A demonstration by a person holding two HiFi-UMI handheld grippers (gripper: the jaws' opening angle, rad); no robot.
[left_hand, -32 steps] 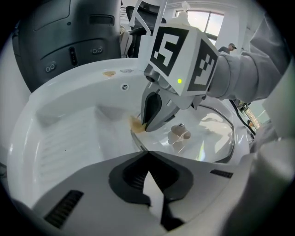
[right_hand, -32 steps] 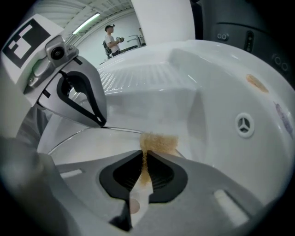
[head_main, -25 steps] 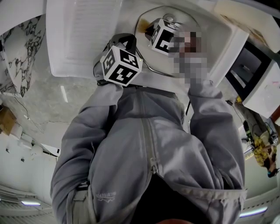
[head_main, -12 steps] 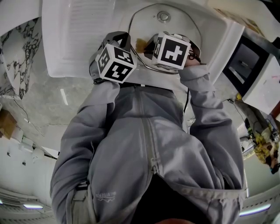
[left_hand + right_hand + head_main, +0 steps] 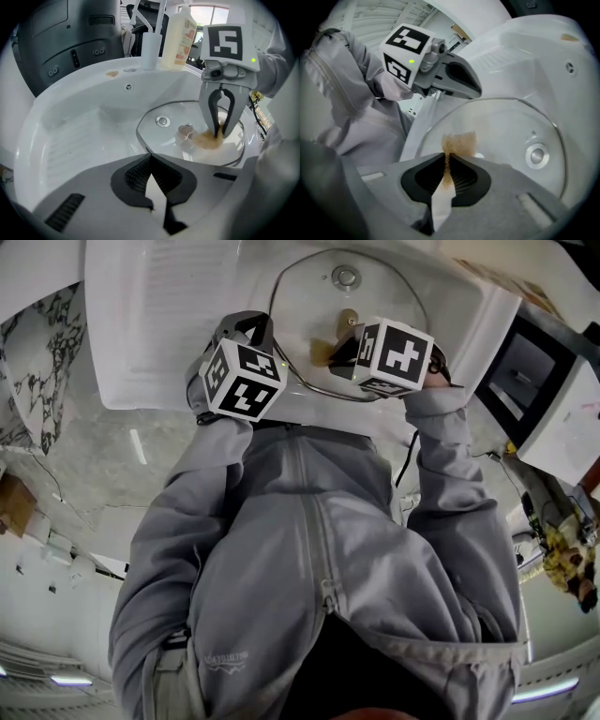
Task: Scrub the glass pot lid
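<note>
A person in a grey zip jacket (image 5: 300, 549) stands at a white moulded sink (image 5: 84, 122). The left gripper (image 5: 149, 158), jaws together, sits at the near rim of the round glass pot lid (image 5: 161, 140), which lies in the basin. I cannot tell whether it pinches the rim. The right gripper (image 5: 446, 158) clamps a tan scrubbing pad (image 5: 460, 142), pressed on the glass. Beyond, a cream plastic bottle (image 5: 180, 37) stands on the ledge.

White sink basin (image 5: 70, 131) up front, a dark grey machine (image 5: 65, 42) looms behind it, daylight comes through a window (image 5: 213, 13) beyond, marble-veined surface (image 5: 33, 357) off to the side.
</note>
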